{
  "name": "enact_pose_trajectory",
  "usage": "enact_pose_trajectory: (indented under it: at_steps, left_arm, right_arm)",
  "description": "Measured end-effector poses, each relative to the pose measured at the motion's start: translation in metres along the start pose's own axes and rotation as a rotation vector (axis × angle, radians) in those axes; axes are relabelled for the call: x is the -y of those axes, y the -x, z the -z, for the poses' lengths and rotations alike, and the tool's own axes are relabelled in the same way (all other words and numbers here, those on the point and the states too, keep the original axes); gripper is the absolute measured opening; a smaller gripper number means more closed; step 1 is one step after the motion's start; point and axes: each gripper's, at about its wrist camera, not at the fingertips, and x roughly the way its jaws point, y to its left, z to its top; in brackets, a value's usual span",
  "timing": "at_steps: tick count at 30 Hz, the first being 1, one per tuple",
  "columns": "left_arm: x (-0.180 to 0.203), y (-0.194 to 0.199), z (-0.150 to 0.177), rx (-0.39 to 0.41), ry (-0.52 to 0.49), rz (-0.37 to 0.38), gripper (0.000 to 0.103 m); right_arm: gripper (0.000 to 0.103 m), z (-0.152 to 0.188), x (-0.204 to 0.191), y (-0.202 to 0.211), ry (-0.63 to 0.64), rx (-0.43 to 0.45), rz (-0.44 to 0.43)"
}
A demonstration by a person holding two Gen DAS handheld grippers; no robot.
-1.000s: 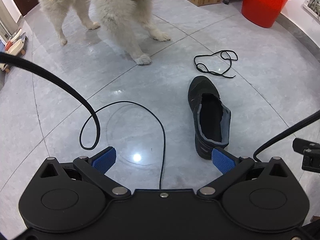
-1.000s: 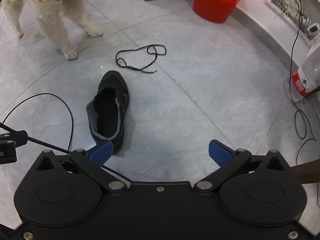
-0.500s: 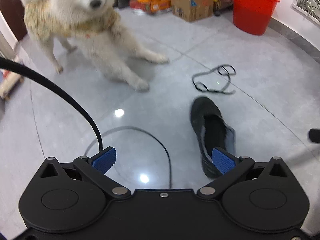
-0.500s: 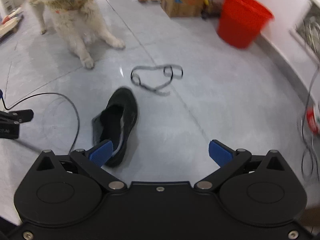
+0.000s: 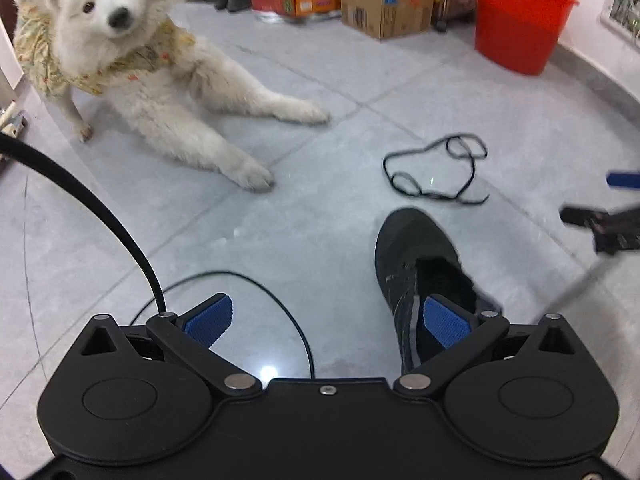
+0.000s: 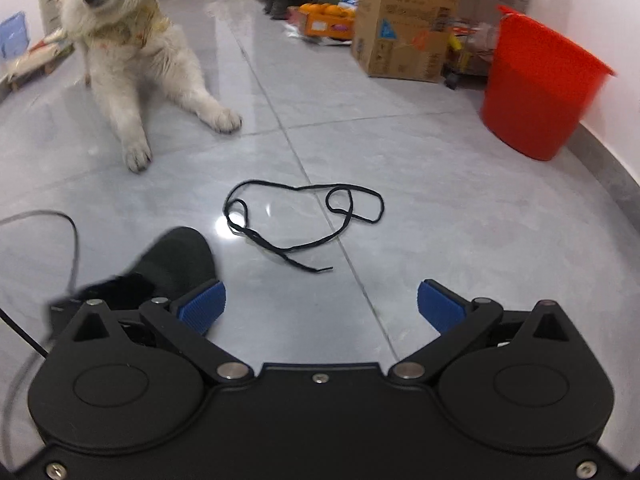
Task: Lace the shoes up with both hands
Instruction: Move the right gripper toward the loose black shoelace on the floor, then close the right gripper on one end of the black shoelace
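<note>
Left tool (image 5: 328, 318): we hold it spread and empty; its right pad overlaps the heel of the shoe (image 5: 420, 264) in view, though we cannot tell whether it touches.
Right tool (image 6: 318, 306): also spread, nothing between its pads; the shoe toe (image 6: 176, 260) sits just left of it.
Change: since a second ago we have tipped both views up and forward, so the lace (image 6: 304, 216) now lies straight ahead of the right tool.
Lace: loose on the floor (image 6: 460, 220), just beyond the toe, not threaded through anything.
Dog (image 5: 132, 60): it was standing; now it sprawls near the shoe, facing us.
Meaning: we judge lacing not begun; the lace must be picked up first, and the dog may interfere.
Writing: the box (image 6: 404, 20) bears print too blurred to read.
</note>
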Motion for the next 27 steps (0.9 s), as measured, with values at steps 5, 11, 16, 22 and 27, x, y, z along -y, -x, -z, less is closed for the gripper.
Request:
enact_pose_trajectory:
  at_steps: [5, 11, 16, 22, 27]
  left_arm:
    - [0.003, -0.021, 0.001, -0.001, -0.003, -0.014, 0.103]
    - [0.001, -0.025, 0.009, 0.011, -0.004, -0.005, 0.103]
    - [0.000, -0.029, 0.014, -0.006, -0.003, -0.004, 0.103]
    - [-0.001, -0.030, 0.021, -0.019, -0.007, -0.005, 0.103]
    - [-0.003, -0.028, 0.022, -0.015, 0.001, 0.004, 0.103]
  right_arm:
    - [0.103, -0.002, 0.009, -0.060, -0.007, -0.046, -0.012]
    - [0.101, -0.016, 0.018, -0.117, -0.166, -0.173, 0.001]
    - [0.095, -0.027, 0.024, -0.144, -0.339, -0.282, -0.001]
    - [0.079, -0.031, 0.026, -0.167, -0.481, -0.382, 0.011]
    - [0.071, -0.029, 0.030, -0.176, -0.556, -0.431, 0.009]
